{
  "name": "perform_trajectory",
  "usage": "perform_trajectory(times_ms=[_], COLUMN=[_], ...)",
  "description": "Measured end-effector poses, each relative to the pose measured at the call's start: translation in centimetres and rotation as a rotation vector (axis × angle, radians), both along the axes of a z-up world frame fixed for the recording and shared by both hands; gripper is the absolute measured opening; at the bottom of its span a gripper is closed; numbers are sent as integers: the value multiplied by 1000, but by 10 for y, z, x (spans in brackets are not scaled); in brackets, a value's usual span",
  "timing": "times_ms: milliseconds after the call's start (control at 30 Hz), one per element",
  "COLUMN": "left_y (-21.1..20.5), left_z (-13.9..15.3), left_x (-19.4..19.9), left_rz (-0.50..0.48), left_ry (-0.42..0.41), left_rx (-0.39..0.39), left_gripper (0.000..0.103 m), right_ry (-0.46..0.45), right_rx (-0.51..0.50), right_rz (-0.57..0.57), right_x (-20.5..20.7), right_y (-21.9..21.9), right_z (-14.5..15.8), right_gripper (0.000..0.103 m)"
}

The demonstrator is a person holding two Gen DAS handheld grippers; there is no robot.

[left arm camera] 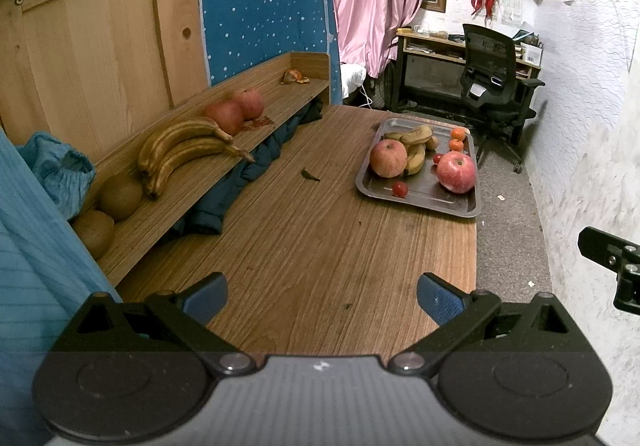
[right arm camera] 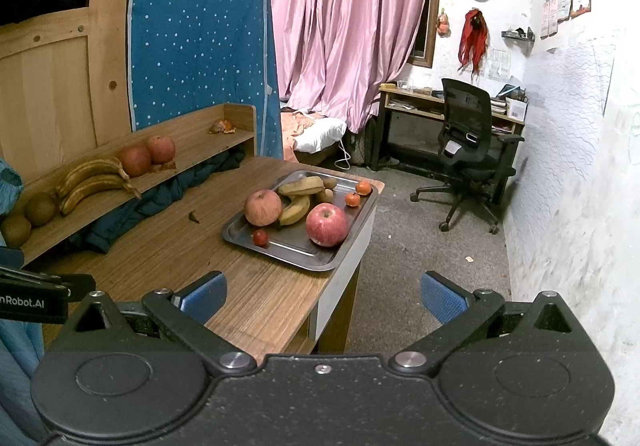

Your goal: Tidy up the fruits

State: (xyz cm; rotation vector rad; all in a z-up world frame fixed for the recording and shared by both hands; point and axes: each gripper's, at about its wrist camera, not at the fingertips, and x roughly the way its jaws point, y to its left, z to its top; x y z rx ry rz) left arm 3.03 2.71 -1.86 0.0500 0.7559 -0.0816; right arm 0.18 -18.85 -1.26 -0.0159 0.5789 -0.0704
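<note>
Both handheld units looked pretty much identical. The left gripper (left arm camera: 322,298) had a black body with two big round discs moulded into the housing, silver pivot screws at the linkage joints, and a ribbed grey panel in the middle carrying a tiny white mark. Its fingers (left arm camera: 440,300) ended in blue textured pads. The right gripper (right arm camera: 323,296) was the same black plastic with a speckled finish, angular link arms, triangular cut-outs near the outer corners, and blue pads (right arm camera: 442,296). White lettering ending in "nRobot.AI" showed on the left unit's side in the right wrist view.
</note>
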Motion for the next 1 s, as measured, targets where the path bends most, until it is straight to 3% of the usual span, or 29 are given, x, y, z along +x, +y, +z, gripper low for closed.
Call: perform_trajectory(times_ms=[1000], left_y=[1], left_z=[-1], left_x=[1], left_rz=[3], left_ry=[11], left_rx=[5], left_gripper=[103], right_ry=[2], right_rx=[-1], right_rz=[0], right_x=[1], right_y=[1], right_z=[1], right_gripper=[102])
